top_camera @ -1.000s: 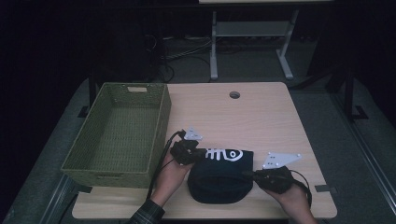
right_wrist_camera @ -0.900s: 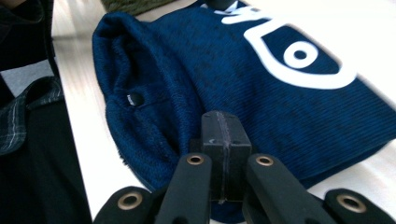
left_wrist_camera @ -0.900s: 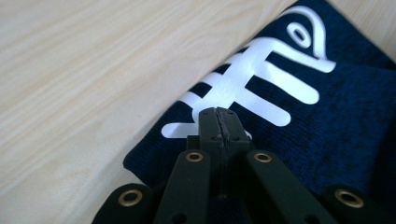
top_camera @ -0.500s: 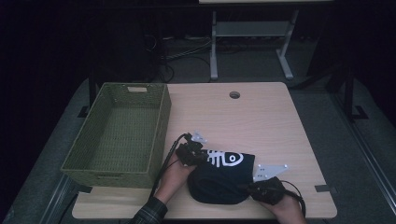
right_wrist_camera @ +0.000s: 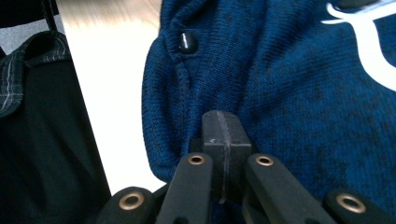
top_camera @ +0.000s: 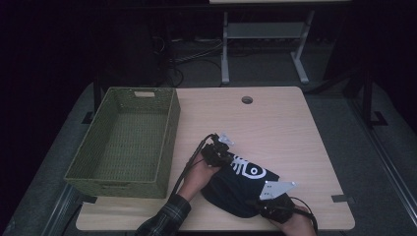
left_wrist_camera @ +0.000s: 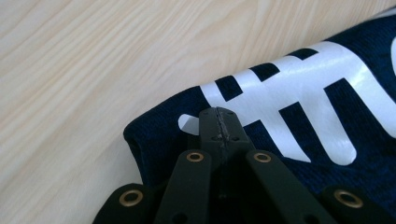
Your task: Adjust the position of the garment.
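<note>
Both claws (top_camera: 222, 156) (top_camera: 263, 204) lowered onto white-printed navy garment (top_camera: 241, 189).

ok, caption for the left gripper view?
Left tongs, jaws shut, resting on the folded navy garment beside its white print, on the wood table.

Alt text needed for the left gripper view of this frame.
The left gripper, its two black jaws closed together, rests at the edge of a folded navy knit garment with a large white print. Pale wood table fills the upper left.
</note>
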A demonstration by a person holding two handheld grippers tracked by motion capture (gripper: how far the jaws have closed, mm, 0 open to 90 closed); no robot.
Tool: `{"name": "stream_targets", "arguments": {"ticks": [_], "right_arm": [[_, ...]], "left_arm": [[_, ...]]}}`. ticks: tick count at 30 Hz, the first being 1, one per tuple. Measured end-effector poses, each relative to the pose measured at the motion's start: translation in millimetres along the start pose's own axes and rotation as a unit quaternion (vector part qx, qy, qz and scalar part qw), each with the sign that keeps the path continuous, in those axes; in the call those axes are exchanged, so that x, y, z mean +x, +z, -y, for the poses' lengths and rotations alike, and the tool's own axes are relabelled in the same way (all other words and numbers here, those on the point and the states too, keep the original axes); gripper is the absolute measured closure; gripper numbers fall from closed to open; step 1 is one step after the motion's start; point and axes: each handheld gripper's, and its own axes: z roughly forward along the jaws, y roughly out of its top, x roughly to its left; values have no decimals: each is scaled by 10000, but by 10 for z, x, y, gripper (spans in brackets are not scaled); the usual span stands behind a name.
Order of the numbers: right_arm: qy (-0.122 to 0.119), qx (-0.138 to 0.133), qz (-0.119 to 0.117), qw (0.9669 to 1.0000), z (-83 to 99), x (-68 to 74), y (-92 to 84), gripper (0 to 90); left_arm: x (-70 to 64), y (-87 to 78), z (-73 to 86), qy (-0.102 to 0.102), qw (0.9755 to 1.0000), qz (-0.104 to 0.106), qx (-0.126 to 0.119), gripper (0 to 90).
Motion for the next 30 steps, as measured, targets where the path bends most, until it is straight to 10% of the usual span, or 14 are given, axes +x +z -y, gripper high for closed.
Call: {"name": "stream_targets", "arguments": {"ticks": [9,16,30], "right_arm": [[148,-459,40,9988,-83,-102,-207,900],[253,-749,493,9957,-128,-326,-412,900],[698,-442,1024,9913,79,-714,-406,900]], "left_arm": [[-84,-315,-44,-18,9984,81,-552,900],[-322,-666,96,131,9974,82,-697,900],[-497,-684,513,-47,9999,32,-149,900]]}}
